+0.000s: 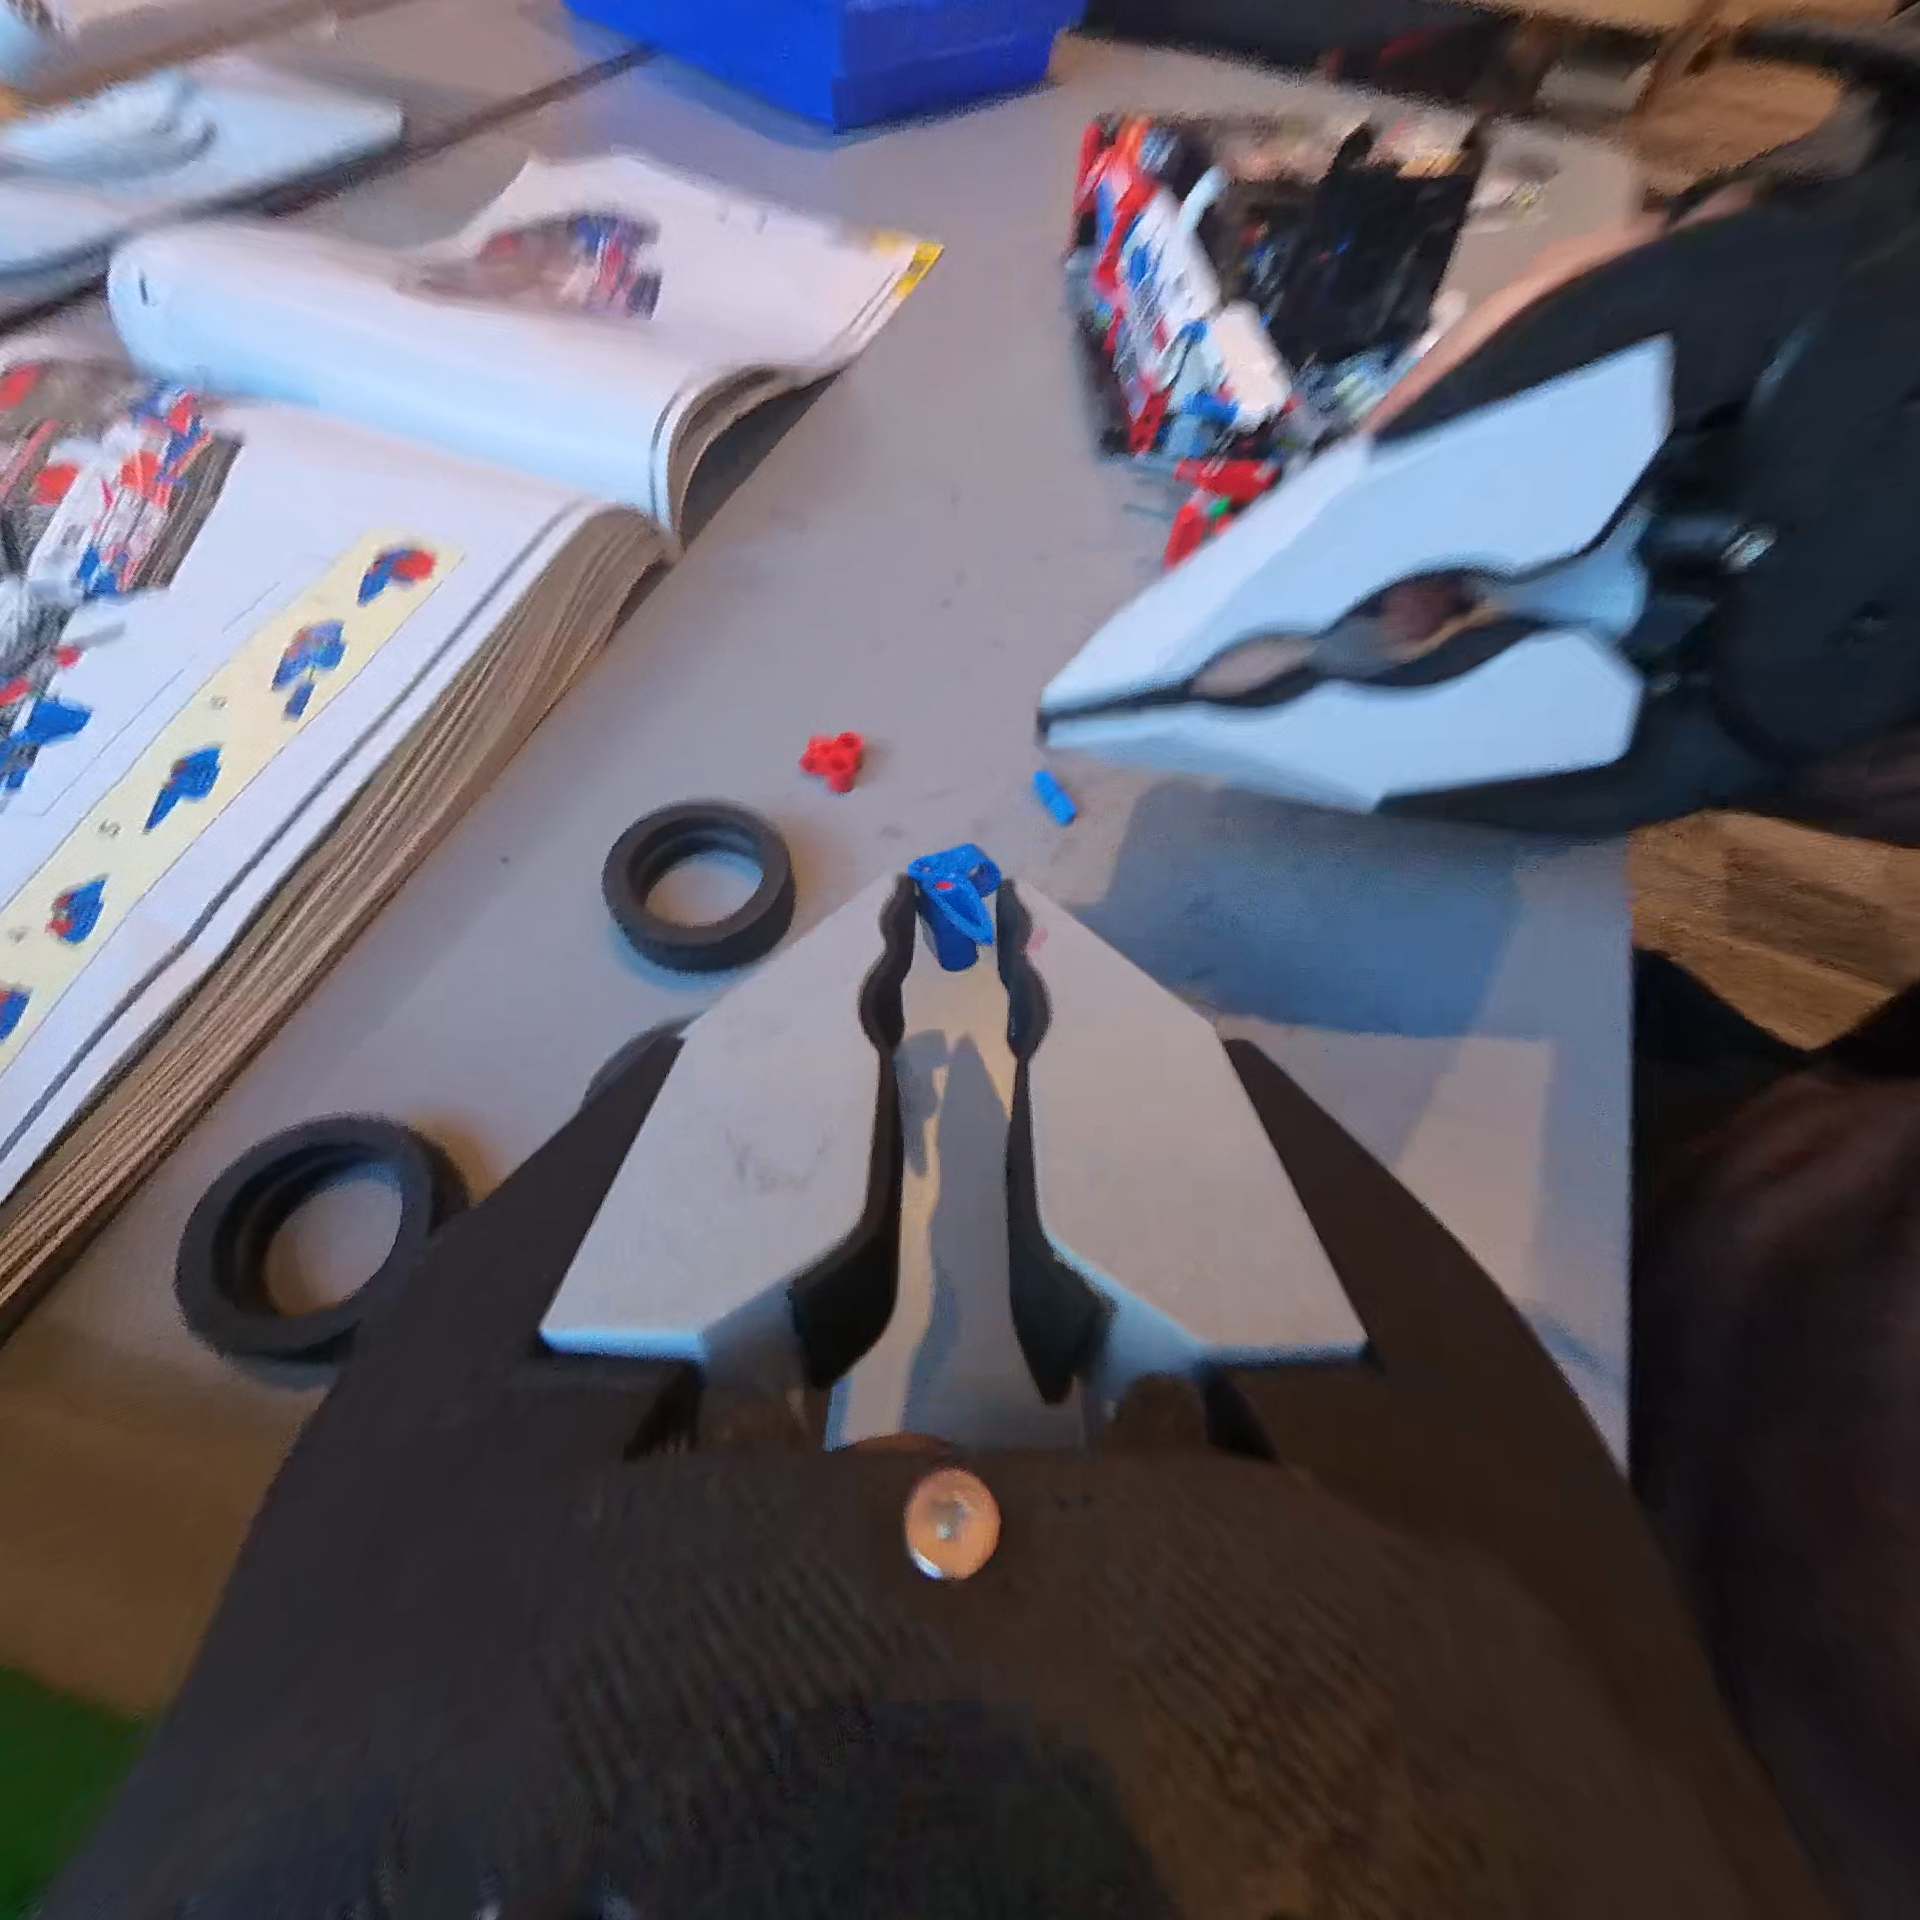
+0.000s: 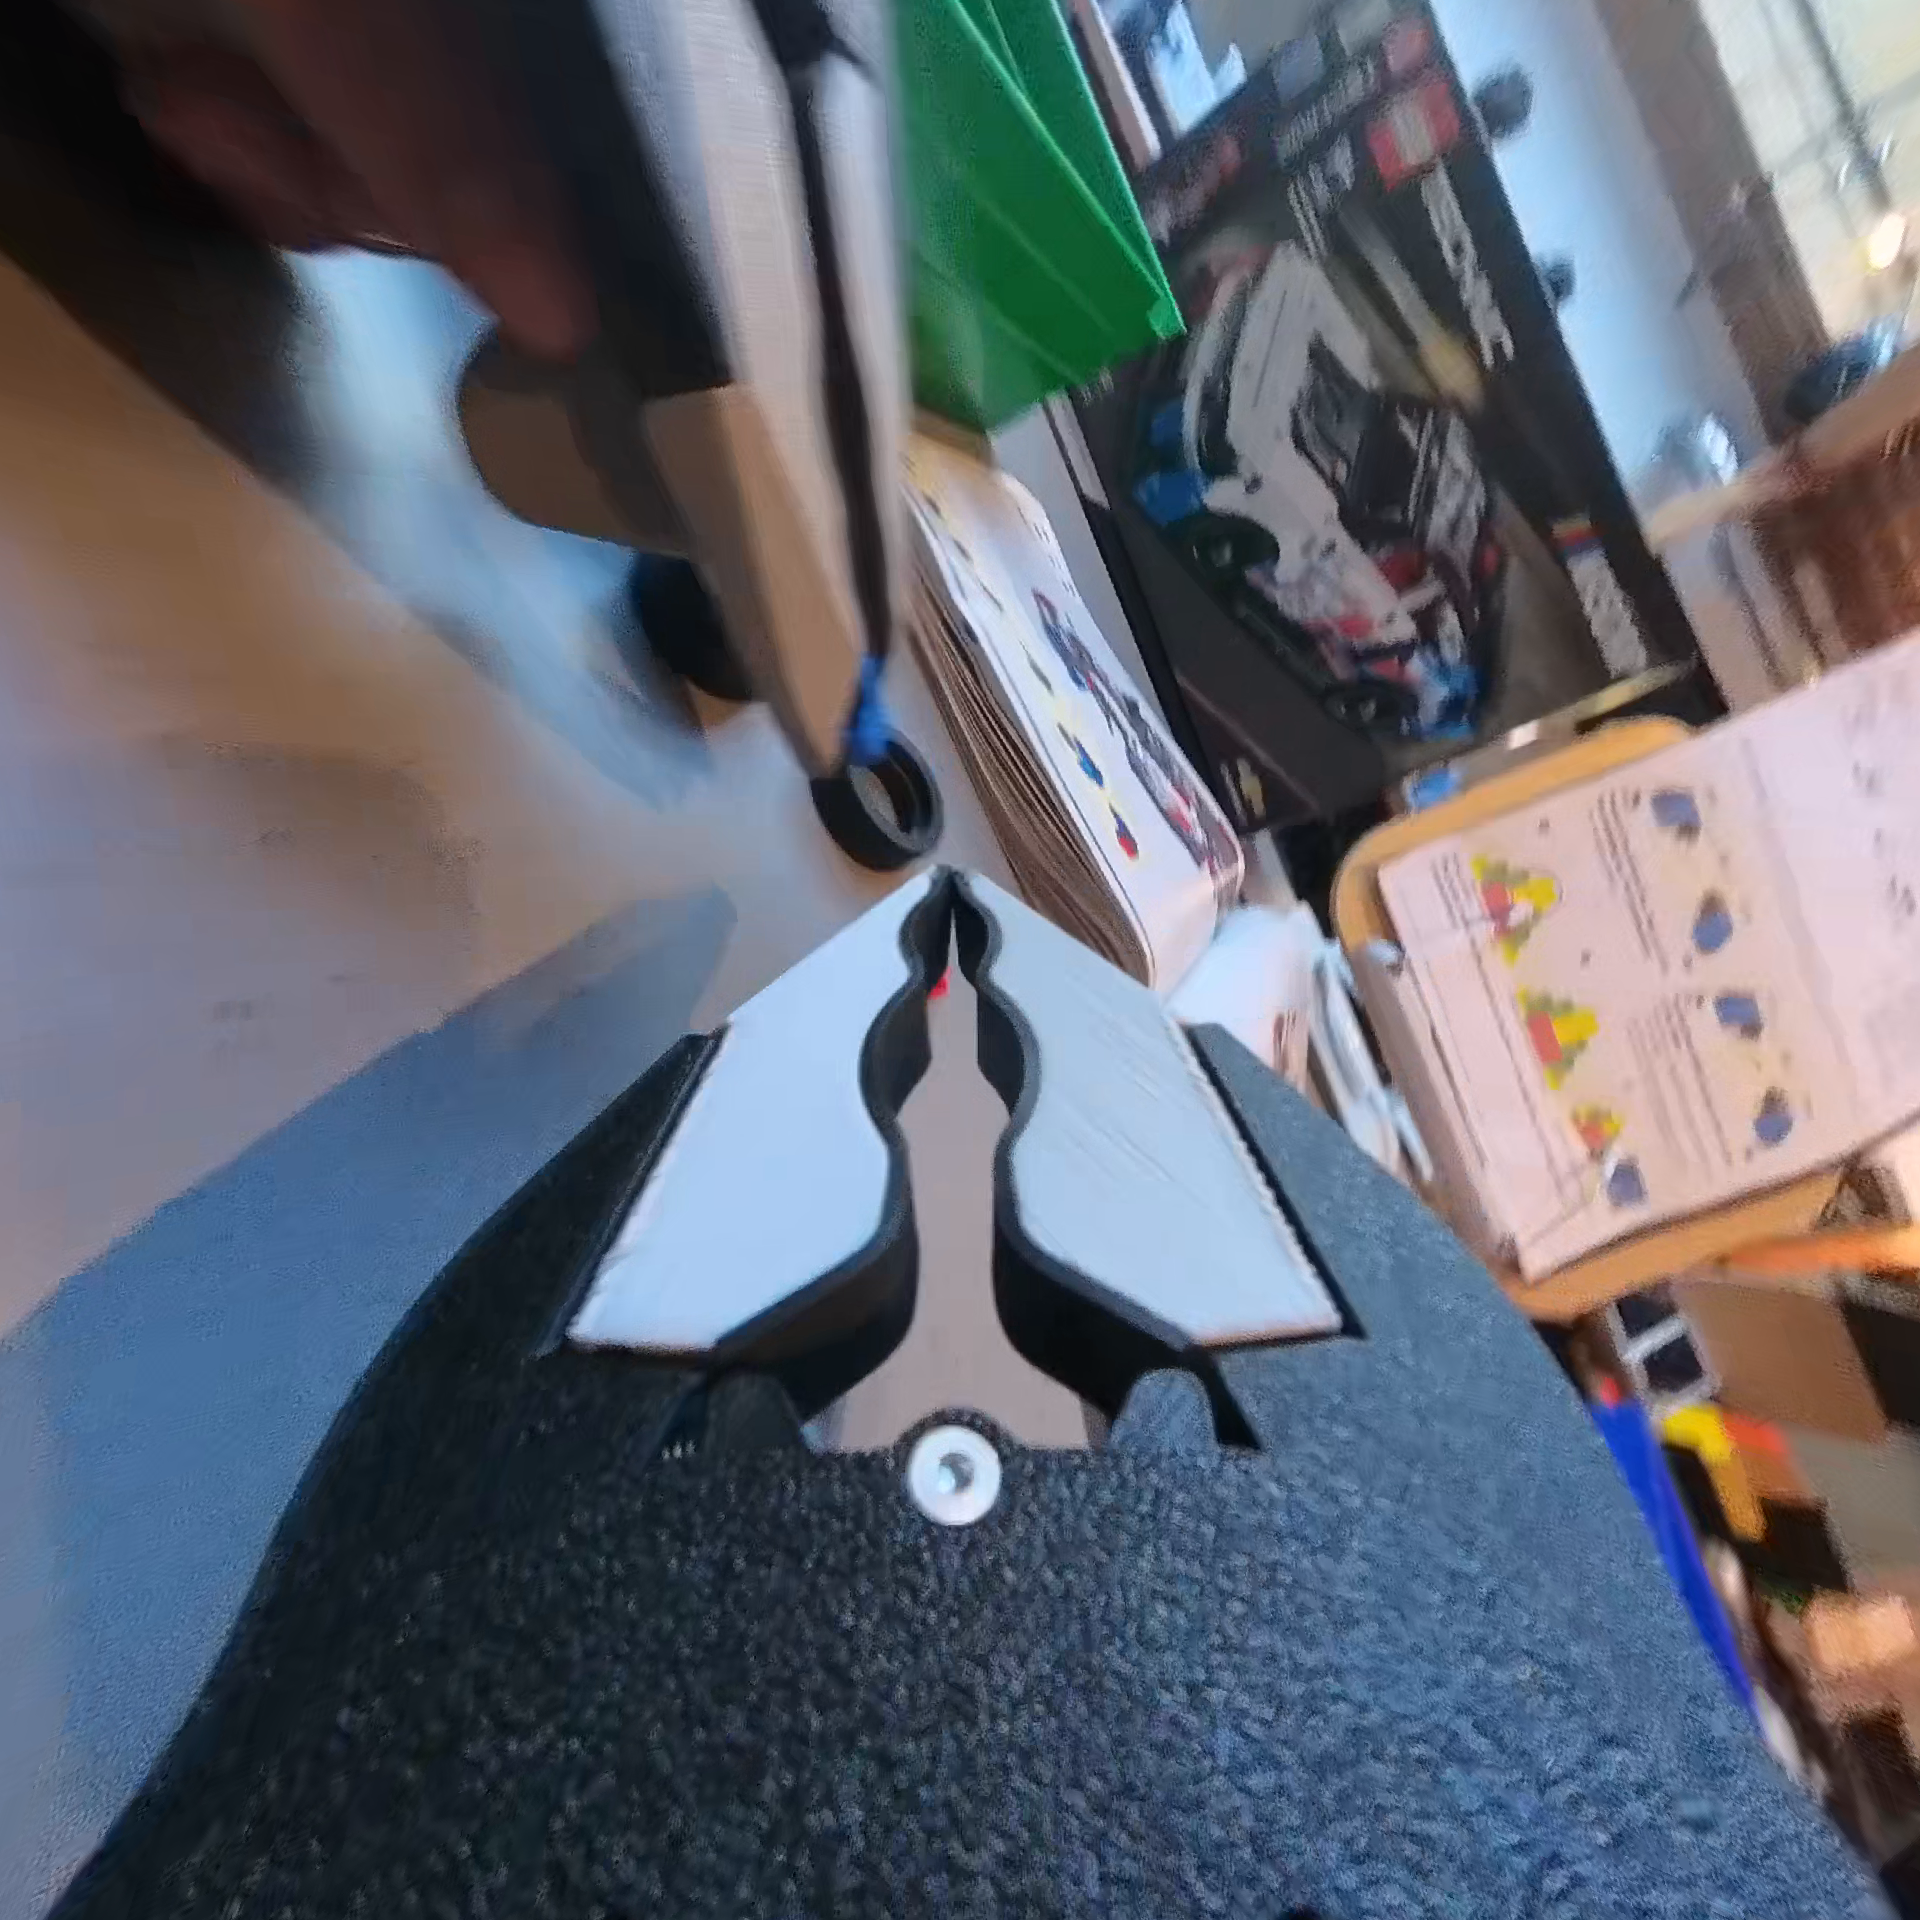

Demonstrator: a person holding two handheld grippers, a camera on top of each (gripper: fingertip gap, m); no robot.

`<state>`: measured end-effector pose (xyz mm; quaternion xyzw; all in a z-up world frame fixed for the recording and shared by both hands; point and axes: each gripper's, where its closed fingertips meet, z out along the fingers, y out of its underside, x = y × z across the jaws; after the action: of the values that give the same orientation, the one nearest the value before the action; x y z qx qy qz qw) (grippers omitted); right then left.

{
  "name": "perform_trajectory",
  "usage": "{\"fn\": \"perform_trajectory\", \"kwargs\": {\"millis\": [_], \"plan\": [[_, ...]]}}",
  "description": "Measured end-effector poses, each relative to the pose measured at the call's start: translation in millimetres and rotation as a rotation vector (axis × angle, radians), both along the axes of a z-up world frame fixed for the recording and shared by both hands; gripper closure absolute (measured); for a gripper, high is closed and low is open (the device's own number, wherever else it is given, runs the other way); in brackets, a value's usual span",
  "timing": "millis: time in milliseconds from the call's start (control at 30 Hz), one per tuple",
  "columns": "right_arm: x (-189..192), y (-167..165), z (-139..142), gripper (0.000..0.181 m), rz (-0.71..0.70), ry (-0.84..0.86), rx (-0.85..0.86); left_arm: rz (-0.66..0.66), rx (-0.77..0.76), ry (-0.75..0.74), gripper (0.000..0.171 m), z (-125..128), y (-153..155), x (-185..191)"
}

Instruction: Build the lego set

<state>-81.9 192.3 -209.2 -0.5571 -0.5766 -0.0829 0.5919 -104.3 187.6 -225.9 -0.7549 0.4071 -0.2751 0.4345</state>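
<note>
On bench, model [image 1: 1247,312] sitting half-built; your left gripper [image 1: 954,914] pinching blue piece [image 1: 956,904], right gripper [image 2: 951,904] clamping something red; tyres [image 1: 698,899] waiting unfitted.

Hobby worktable: instruction book [image 1: 343,644], bins [image 1: 831,52].

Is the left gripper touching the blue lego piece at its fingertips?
Touching. The left wrist view shows the blue lego piece pinched between the left gripper fingertips, raised above the table.

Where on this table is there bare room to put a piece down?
Bare table lies between the open booklet and the half-built model. It is crowded nearer, around the two tyres, red piece and small blue piece.
</note>
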Motion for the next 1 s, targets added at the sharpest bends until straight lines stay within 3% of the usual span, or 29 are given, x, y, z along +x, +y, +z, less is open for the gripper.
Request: {"fn": "perform_trajectory", "kwargs": {"millis": [133,233,467,1000], "plan": [[28,18,-3,0.181,-0.204,0.105,-0.209,0.035,-0.004,0.336,0.159,-39,-2,-15],[43,14,-13,0.181,-0.283,0.212,-0.407,0.056,0.102,0.446,0.159,-38,1,-19],[38,-8,-35,0.177,-0.279,0.267,-0.614,0.032,0.077,0.419,0.153,-39,-12,-10],[34,-11,-34,0.178,-0.249,0.269,-0.598,0.050,0.040,0.378,0.145,-38,-30,-2]]}}
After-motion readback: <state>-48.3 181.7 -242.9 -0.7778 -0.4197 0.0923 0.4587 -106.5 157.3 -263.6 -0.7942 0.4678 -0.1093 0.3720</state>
